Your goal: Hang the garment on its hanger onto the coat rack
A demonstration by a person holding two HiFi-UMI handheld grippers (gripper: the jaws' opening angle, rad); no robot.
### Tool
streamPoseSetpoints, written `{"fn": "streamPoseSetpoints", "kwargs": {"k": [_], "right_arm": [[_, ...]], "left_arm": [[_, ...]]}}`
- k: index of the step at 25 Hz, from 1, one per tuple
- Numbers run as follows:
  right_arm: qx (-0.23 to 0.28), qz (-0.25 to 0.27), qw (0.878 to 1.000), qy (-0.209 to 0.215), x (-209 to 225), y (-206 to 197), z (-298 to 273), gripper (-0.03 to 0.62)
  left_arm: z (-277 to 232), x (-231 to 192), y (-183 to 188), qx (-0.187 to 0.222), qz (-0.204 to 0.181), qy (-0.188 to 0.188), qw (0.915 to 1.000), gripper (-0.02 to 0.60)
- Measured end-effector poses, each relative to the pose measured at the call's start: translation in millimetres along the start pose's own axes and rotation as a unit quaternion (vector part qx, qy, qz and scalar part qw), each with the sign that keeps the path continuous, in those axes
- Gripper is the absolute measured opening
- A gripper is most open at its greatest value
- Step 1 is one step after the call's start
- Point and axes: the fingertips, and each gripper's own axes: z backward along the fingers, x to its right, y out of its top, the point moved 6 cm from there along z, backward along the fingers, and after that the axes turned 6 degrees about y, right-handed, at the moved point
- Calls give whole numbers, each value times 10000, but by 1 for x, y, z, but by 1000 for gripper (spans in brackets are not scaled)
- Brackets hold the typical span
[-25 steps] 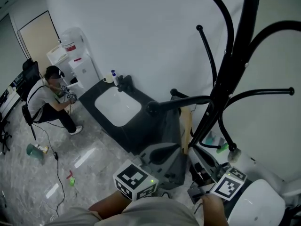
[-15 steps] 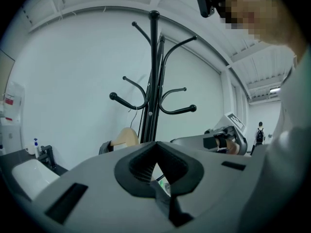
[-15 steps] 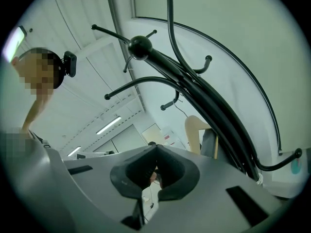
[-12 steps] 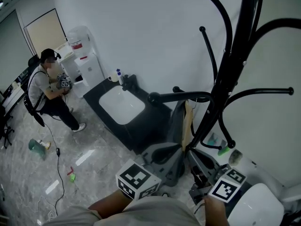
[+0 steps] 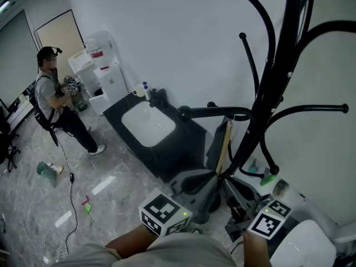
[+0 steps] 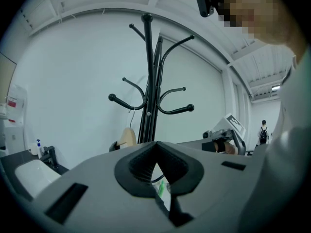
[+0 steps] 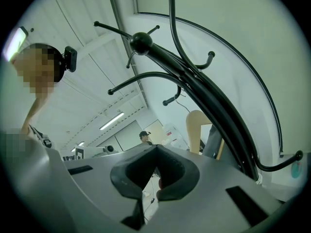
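The black coat rack (image 5: 278,88) rises at the right of the head view. From one of its lower arms (image 5: 214,113) hangs a wooden hanger (image 5: 225,143) carrying a grey garment (image 5: 214,143). My left gripper (image 5: 192,179) sits just below the garment, shut and holding nothing. My right gripper (image 5: 232,193) is beside the rack's pole, also shut and holding nothing. In the left gripper view the rack (image 6: 148,81) and the hanger (image 6: 128,137) stand beyond the shut left gripper (image 6: 155,144). Past the shut right gripper (image 7: 155,148), the right gripper view shows the hanger (image 7: 197,127) against the pole (image 7: 214,108).
A black counter with a white sink (image 5: 149,124) stands against the wall left of the rack. A water dispenser (image 5: 103,65) and a standing person (image 5: 53,99) are at the far left. Cables and small litter (image 5: 47,170) lie on the floor. A white rounded object (image 5: 303,243) is at the bottom right.
The person at the far left has risen from a crouch and is standing. The hanger with the garment now hangs a little higher in view. Both grippers have barely moved.
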Motion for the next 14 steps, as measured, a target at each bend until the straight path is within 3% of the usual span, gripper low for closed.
{"fn": "streamPoseSetpoints", "kwargs": {"k": [14], "right_arm": [[-2,-77,10000,9,7,-4,0,15]], "left_arm": [[-2,-2,-2,-16,-40,58,10000,5]]}}
